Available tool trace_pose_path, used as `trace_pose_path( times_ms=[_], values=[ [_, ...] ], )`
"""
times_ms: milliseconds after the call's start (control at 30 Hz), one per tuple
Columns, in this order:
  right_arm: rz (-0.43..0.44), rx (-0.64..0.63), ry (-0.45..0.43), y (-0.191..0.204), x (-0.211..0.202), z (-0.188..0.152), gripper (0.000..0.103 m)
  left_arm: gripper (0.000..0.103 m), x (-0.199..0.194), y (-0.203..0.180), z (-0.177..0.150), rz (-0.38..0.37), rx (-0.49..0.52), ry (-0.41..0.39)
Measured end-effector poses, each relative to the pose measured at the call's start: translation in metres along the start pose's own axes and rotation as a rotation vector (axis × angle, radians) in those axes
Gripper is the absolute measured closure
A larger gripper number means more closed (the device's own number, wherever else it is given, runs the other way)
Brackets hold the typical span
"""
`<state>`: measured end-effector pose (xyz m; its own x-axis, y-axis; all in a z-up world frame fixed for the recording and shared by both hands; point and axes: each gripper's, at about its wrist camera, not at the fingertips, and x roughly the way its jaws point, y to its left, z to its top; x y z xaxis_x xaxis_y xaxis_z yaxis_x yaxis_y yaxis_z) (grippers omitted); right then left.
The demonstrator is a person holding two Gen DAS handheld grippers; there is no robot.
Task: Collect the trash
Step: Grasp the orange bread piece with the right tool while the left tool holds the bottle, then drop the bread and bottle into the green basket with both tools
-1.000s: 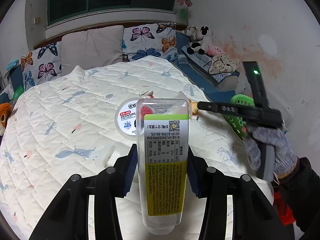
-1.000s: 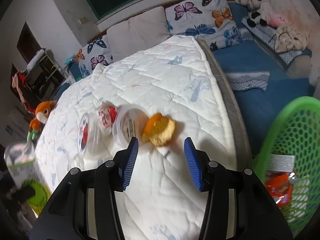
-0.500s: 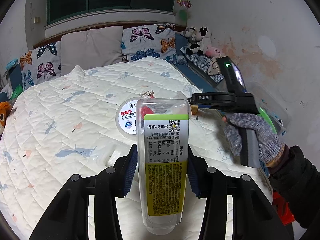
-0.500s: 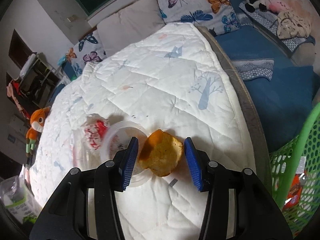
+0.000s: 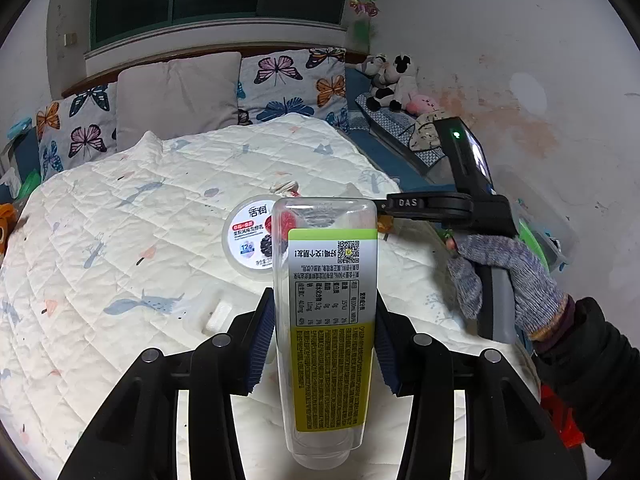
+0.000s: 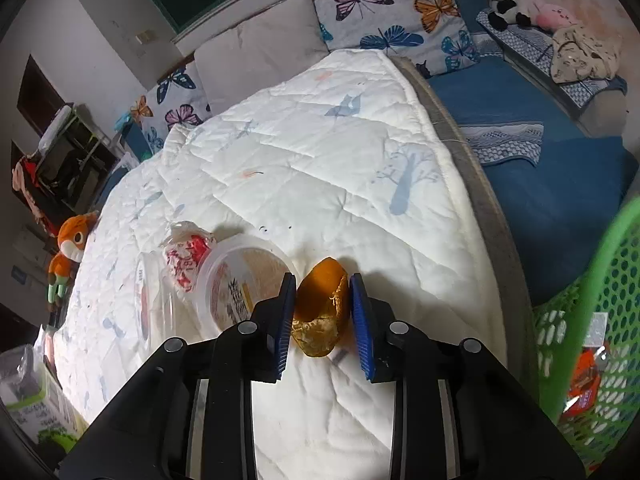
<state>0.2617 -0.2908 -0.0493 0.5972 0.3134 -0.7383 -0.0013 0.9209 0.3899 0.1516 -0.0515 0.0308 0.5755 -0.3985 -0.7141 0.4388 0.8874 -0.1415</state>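
Observation:
My left gripper (image 5: 324,344) is shut on a clear plastic bottle (image 5: 326,320) with a green and yellow label, held above the white quilt (image 5: 120,240). My right gripper (image 6: 322,320) is around an orange peel (image 6: 320,312) lying on the quilt (image 6: 320,160); its blue pads touch or nearly touch the peel's sides. A clear yogurt cup (image 6: 236,280) and a red-and-white wrapper (image 6: 186,260) lie just left of the peel. The cup's printed lid (image 5: 250,236) shows behind the bottle. The right gripper's body (image 5: 440,204) shows at the right in the left wrist view.
A green mesh basket (image 6: 592,320) with an orange wrapper inside stands off the bed's right edge. Pillows (image 6: 260,48) line the headboard. An orange plush toy (image 6: 68,248) sits at the bed's left side. A blue bench (image 6: 540,160) runs beside the bed.
My right gripper has moved forward and down over the orange peel, and its fingers have narrowed around it. The left gripper holds the bottle unmoved.

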Motion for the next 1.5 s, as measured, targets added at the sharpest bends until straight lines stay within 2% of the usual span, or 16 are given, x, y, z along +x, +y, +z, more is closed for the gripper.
trace_pose_path(
  times_ms=[300, 733, 1067, 1267, 1500],
  values=[
    [0.003, 0.008, -0.060, -0.018, -0.049, -0.018, 0.076, 0.059, 0.002, -0.021, 0.007, -0.044, 0.020, -0.006],
    [-0.126, 0.004, -0.143, -0.066, -0.122, -0.056, 0.075, 0.059, 0.016, -0.078, 0.022, -0.135, 0.085, 0.004],
    [-0.228, 0.089, -0.160, -0.129, -0.156, -0.082, 0.073, 0.059, 0.041, -0.132, 0.044, -0.219, 0.144, 0.017],
    [-0.246, 0.134, -0.175, -0.153, -0.174, -0.093, 0.061, 0.059, 0.055, -0.167, 0.056, -0.258, 0.185, 0.017],
    [-0.258, 0.150, -0.202, -0.167, -0.198, -0.109, 0.055, 0.059, 0.076, -0.202, 0.068, -0.291, 0.201, 0.030]
  ],
)
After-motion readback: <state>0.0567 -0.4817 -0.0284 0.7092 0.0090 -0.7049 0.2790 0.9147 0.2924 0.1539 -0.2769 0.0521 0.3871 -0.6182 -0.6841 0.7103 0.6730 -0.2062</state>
